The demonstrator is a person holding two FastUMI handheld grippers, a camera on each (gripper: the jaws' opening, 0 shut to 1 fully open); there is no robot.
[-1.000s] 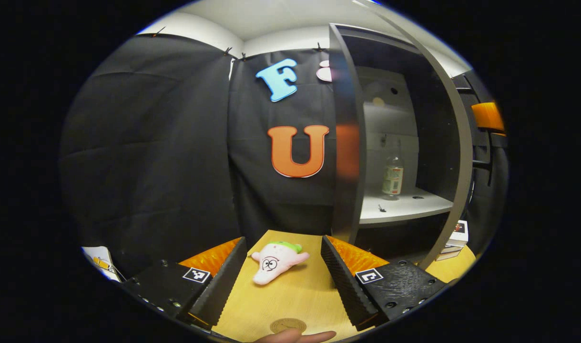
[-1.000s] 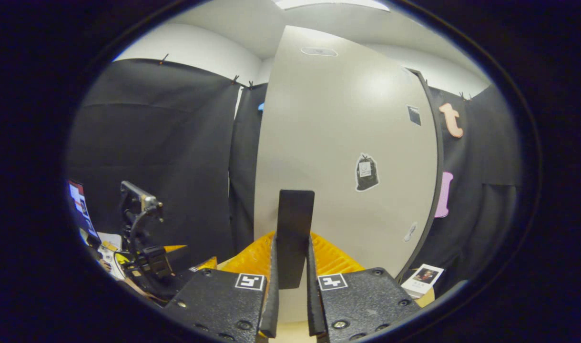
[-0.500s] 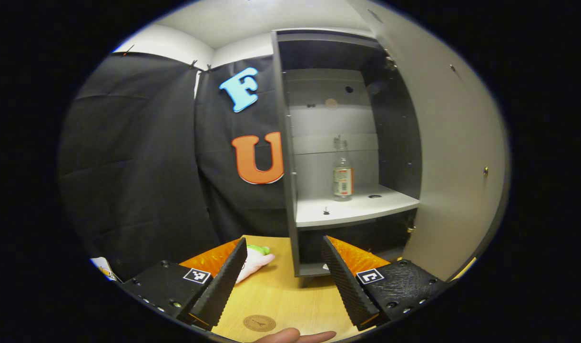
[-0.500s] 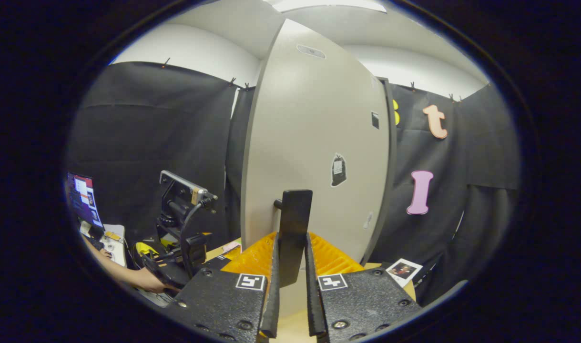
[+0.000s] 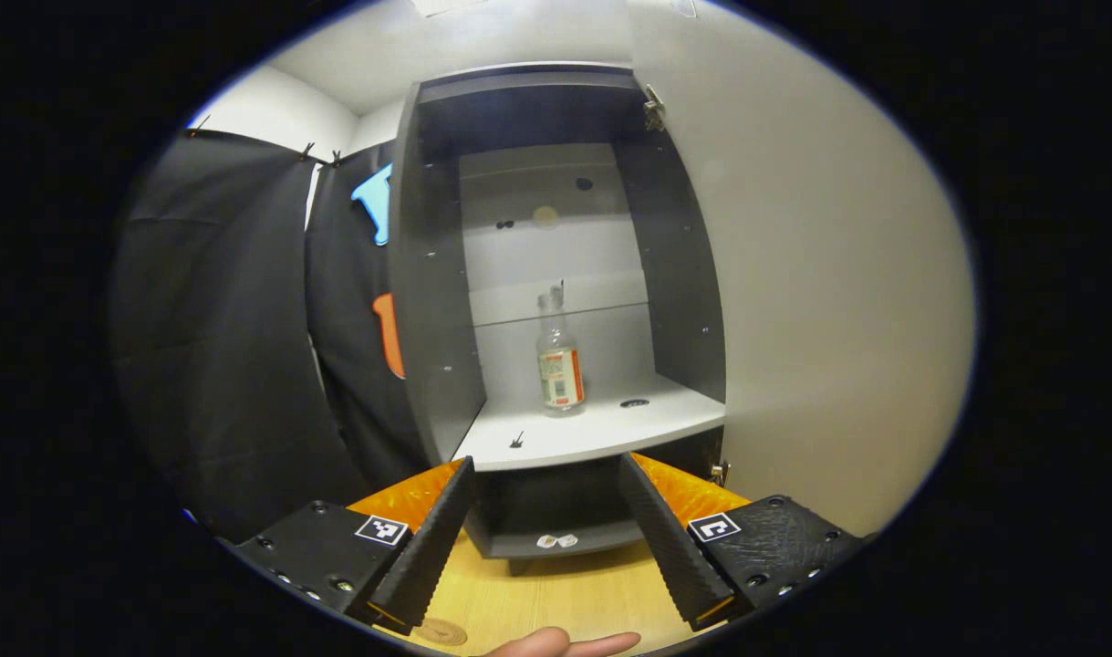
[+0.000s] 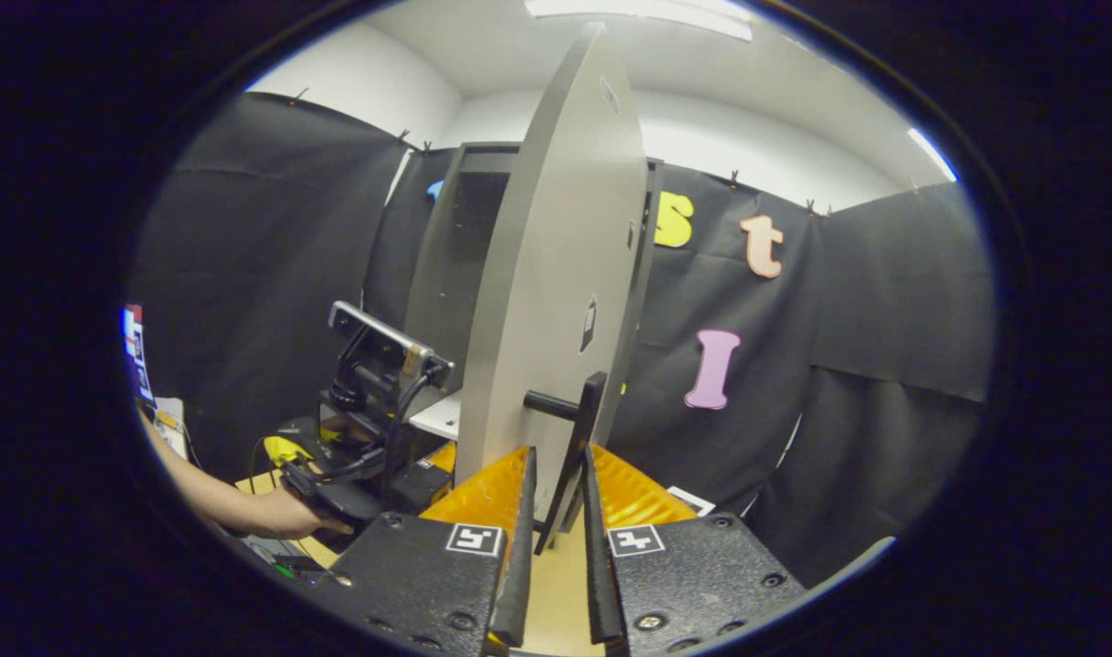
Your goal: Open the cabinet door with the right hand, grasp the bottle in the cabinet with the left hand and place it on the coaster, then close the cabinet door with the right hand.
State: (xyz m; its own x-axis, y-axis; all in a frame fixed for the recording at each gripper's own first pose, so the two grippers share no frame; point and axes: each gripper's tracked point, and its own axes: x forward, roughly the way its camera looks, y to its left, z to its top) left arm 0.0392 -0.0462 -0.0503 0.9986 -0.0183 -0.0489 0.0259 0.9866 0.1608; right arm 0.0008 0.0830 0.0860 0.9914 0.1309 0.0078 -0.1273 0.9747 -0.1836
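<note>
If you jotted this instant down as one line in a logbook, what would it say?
grey cabinet door: open | right hand-held gripper: shut on black door handle | left hand-held gripper: open, facing clear labelled bottle upright on white shelf

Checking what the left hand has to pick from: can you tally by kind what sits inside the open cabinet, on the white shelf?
Bottle, upright at the back of the shelf: 1
Small dark bit near the front edge, too small to identify: 1
Total: 2

Probably a recording booth: black cloth walls (image 6: 273,228), cabinet (image 5: 428,301)
</note>
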